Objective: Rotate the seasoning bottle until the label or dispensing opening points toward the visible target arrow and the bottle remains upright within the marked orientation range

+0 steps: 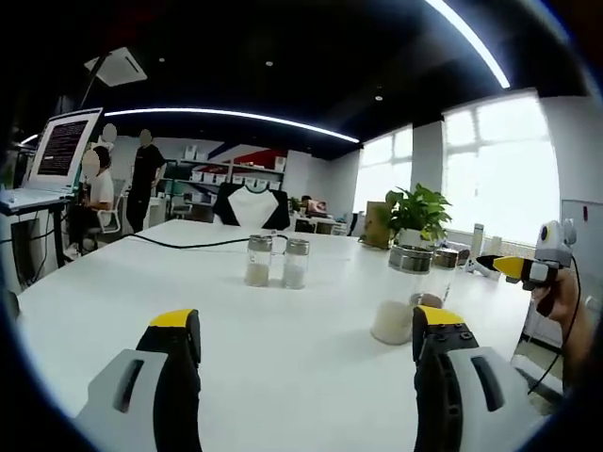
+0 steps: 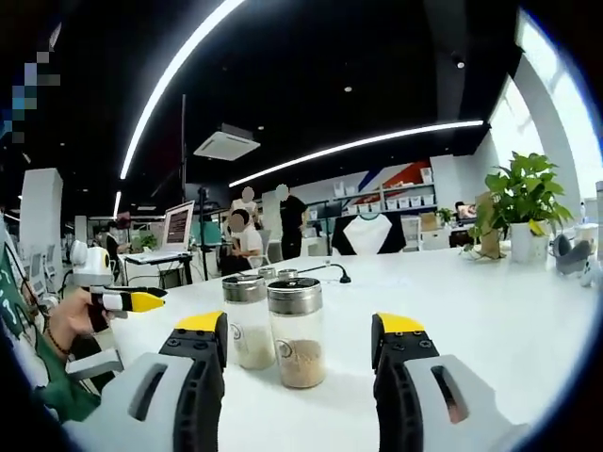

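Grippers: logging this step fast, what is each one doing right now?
Left gripper: open, holding nothing, above the white table.
Right gripper: open, holding nothing, two bottles just ahead.

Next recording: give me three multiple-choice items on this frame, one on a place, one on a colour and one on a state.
1. In the right gripper view, where do the two nearest bottles stand?
A. On a laptop
B. On the white table, ahead of the right tool
C. Inside a plant pot

2. What colour are that tool's fingertips?
A. Red
B. Blue
C. Yellow

3. What state is the right tool in?
A. Open, holding nothing
B. Shut on a bottle
C. Shut and empty

Answers:
1 B, because both bottles stand upright on the tabletop, seen between the jaws.
2 C, because both tips carry yellow caps.
3 A, because the jaws stand wide apart, clear of the bottles.
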Tool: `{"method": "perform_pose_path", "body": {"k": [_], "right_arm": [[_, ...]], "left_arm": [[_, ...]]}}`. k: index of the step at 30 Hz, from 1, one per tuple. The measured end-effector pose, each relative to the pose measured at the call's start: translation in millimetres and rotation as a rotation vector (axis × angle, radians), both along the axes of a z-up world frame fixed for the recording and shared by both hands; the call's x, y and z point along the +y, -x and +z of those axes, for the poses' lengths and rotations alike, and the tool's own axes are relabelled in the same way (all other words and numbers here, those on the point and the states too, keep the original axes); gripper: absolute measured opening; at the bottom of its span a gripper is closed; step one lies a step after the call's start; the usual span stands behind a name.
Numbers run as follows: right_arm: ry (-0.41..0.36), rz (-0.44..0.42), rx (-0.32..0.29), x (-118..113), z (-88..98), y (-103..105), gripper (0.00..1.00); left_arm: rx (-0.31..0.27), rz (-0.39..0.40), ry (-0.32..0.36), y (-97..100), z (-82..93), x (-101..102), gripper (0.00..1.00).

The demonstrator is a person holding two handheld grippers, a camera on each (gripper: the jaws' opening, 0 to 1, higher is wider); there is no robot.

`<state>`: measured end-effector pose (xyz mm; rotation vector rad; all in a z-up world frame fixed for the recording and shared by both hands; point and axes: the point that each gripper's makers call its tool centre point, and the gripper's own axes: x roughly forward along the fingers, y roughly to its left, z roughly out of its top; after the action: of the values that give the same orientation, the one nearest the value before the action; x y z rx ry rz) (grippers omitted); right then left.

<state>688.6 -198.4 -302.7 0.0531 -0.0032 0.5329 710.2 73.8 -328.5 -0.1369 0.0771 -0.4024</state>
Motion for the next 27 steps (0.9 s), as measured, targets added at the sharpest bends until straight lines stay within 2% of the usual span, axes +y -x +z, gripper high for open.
{"method": "perform_pose_path", "body": {"k": [5,10,13,16,18,20,22,27], "right_arm": [[-0.018,-0.011,-0.003,-1,-3.3,-4,0.79],[0.038,-0.038,0.001,-4,-7.3,-6,0.88],[0.052,-0.056,-0.025,-7,-2.4,-5,0.93],[0.064,-0.082,-0.030,-11,-0.4,-5,0.93],[0.071,-0.147,-0.064,-23,5.8,-7,0.92],[0.111,-0.149,-0.069,-23,5.7,-5,1.00],[0.125,-0.164,-0.072,-25,7.2,-8,1.00],[0.074,-0.147,-0.069,-25,9.2,-9,1.00]], "left_arm": [[-0.003,0.000,-0.006,-0.1,-0.6,0,0.99],[-0.012,0.014,0.001,-1.3,2.0,4,0.99],[-0.022,0.019,0.000,-1.9,3.4,6,0.99],[-0.021,0.017,0.001,-2.1,3.0,6,0.99],[-0.022,0.015,0.004,-2.3,3.0,5,0.99],[-0.018,0.010,0.004,-2.5,2.8,4,0.99],[-0.004,0.007,0.011,-2.1,1.4,3,0.99],[-0.014,0.017,0.003,-1.3,5.3,6,0.99]]}}
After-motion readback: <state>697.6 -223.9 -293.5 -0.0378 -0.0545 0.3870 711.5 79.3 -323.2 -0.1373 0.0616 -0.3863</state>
